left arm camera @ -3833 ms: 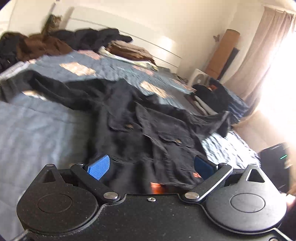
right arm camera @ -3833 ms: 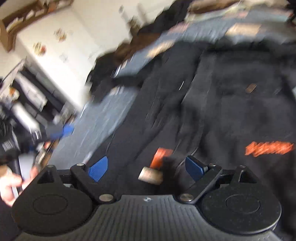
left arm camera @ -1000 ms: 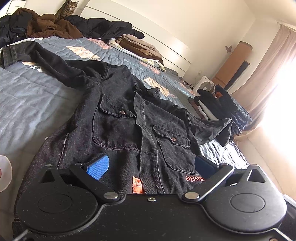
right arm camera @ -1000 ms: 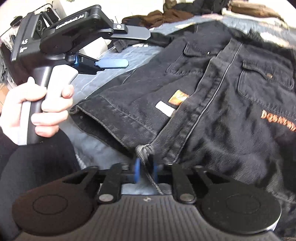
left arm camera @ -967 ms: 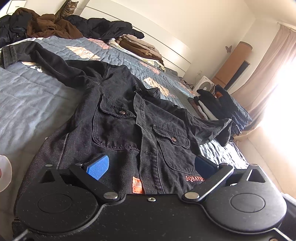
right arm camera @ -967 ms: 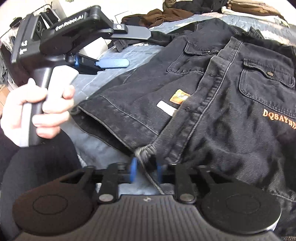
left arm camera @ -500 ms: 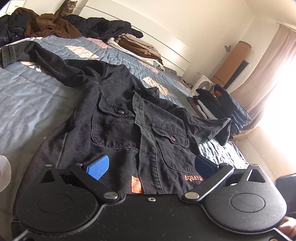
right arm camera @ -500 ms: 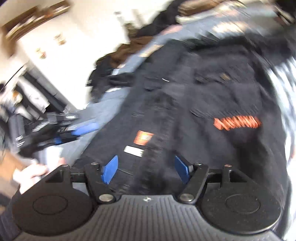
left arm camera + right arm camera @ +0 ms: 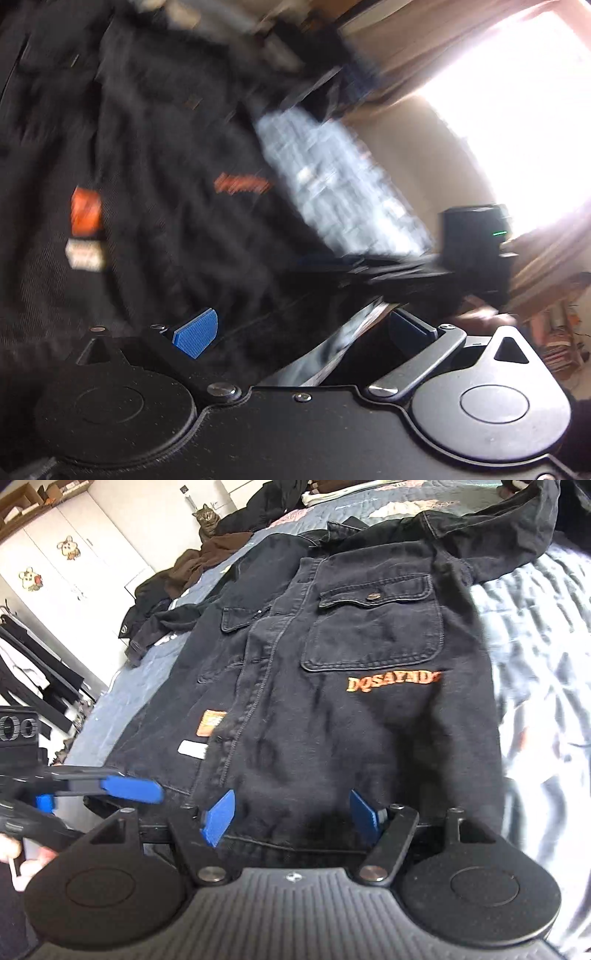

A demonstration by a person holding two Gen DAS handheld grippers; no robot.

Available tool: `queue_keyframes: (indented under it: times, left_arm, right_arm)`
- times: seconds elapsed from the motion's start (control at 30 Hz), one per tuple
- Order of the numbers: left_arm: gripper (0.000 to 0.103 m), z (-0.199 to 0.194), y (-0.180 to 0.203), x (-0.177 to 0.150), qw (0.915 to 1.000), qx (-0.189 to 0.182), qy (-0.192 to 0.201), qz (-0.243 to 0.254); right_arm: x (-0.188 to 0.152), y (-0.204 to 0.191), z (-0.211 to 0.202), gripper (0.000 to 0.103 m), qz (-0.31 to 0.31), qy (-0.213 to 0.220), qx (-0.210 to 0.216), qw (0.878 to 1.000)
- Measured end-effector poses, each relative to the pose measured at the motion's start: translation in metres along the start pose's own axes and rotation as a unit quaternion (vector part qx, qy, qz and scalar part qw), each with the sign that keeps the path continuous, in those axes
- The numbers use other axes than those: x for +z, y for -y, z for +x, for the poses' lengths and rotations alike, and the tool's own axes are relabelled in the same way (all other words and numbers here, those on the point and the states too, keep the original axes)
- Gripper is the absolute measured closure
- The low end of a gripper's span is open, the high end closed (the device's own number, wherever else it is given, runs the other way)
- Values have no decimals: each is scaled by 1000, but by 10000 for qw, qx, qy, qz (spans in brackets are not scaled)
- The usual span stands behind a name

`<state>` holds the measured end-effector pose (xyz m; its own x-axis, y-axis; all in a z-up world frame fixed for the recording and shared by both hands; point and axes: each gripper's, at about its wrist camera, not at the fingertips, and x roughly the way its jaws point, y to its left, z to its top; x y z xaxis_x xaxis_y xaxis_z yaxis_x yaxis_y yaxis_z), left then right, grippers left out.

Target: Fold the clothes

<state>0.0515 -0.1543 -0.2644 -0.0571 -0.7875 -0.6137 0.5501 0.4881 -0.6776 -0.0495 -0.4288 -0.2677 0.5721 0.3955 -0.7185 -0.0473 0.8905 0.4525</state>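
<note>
Bedroom, with a grey quilted bed (image 9: 535, 664) filling most of the right wrist view. Black jacket (image 9: 332, 738) spread flat on it, front side up, collar toward the top of the frame, hem (image 9: 295, 843) at the bottom, just ahead of the right claw (image 9: 291, 812). Right claw released, jaws just opened and standing wide, with only the hem part of the jacket below them and nothing pinched. Left claw (image 9: 303, 330) also released, pads well apart, seen in its own very blurred view over the lower part of the jacket. Cannot tell whether touching the cloth or not.

Probably the moment before taking new grips for the first fold. For a good result:
- Take the hem near its two corners, one per claw, and bite through both layers to keep the front panels from sliding.
- Before lifting, bring in the sleeve (image 9: 498, 528) lying at the upper right and the other sleeve (image 9: 155, 627) at the left middle.
- Lift low, move both hands together, and lay the cloth down without dragging it over the bed.
</note>
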Motion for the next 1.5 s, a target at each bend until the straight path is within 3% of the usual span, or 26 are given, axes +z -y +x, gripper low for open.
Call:
queue_keyframes:
  times: [0.1, 0.2, 0.3, 0.5, 0.63, 0.73, 0.83, 0.93, 1.03, 1.27, 1.33, 1.43, 1.5]
  left_arm:
    - [4, 15, -17, 2, 9980, 387, -393, -303]
    - [4, 15, -21, 3, 9979, 391, -393, -344]
    - [3, 16, -21, 3, 9966, 652, -391, -334]
    - [2, 14, -17, 4, 9973, 620, -320, -231]
    - [2, 4, -8, 1, 9996, 279, -68, -8]
    - [2, 3, -2, -1, 9999, 71, -20, 135]
    - [2, 16, -2, -1, 9988, 404, -229, 143]
    - [2, 26, -6, -2, 9958, 810, -410, 98]
    - [2, 24, -7, -1, 9966, 733, -368, 56]
    - [2, 22, 1, -2, 9979, 523, -308, 245]
    - [2, 24, 0, -3, 9973, 593, -349, 272]
    - [2, 25, -4, -3, 9969, 676, -348, 215]
    - [2, 23, -5, -2, 9972, 648, -313, 200]
  right_arm:
    - [-4, 10, -3, 35, -57, -96, -136, 9998]
    - [-10, 22, -6, 35, 34, -156, -225, 9996]
    - [-16, 33, -9, 35, 179, -142, -61, 9997]
    - [-14, 33, -15, 35, 332, -196, -53, 9992]
    - [-9, 21, -32, 35, 367, -31, 260, 9990]
    - [-13, 15, -29, 34, 154, -309, 185, 9992]
    - [-21, 25, -13, 34, 291, -800, 6, 9964]
    - [-28, 32, -7, 34, 280, -938, 45, 9952]
    - [-31, 33, -10, 33, 280, -989, 91, 9947]
    - [-8, 31, -43, 33, 507, -317, 228, 9980]
    - [-2, 37, -37, 32, 572, -353, 120, 9977]
    - [-9, 52, -15, 33, 665, -805, -44, 9945]
    - [-14, 54, -13, 33, 552, -804, -20, 9952]
